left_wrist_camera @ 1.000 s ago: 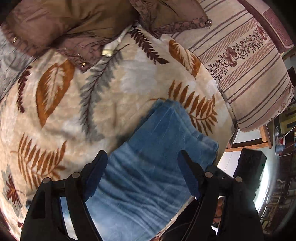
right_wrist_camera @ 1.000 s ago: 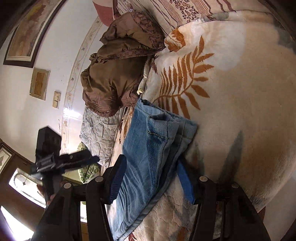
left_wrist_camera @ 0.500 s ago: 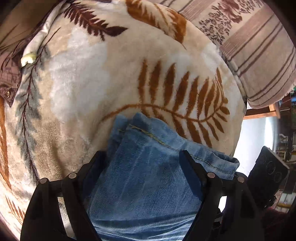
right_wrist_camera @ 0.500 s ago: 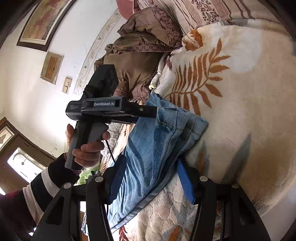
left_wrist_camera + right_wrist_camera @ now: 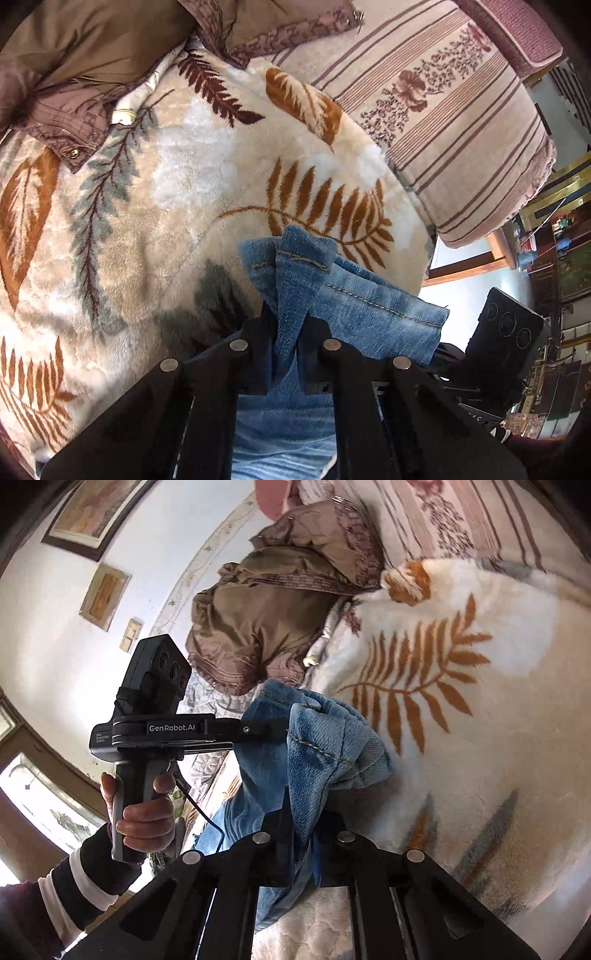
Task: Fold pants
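The blue denim pants (image 5: 354, 306) lie folded on a cream blanket with leaf prints (image 5: 184, 192). My left gripper (image 5: 286, 332) is shut on the hem end of the pants, with cloth pinched between the jaws and lifted. My right gripper (image 5: 303, 834) is shut on the same end of the pants (image 5: 325, 746), also lifted off the blanket (image 5: 480, 701). The left gripper's body shows in the right wrist view (image 5: 155, 731), held by a hand, its fingers reaching into the denim. The right gripper's body shows in the left wrist view (image 5: 506, 332).
A brown satin pillow (image 5: 92, 55) lies at the head of the bed; it also shows in the right wrist view (image 5: 280, 598). A striped floral cover (image 5: 443, 103) lies to the right. The bed edge (image 5: 424, 258) drops off near the pants. A wall with framed pictures (image 5: 103, 594) stands behind.
Both grippers have shut on the hem end of the pants and raised it off the blanket. Half a second ago both were open around the denim.
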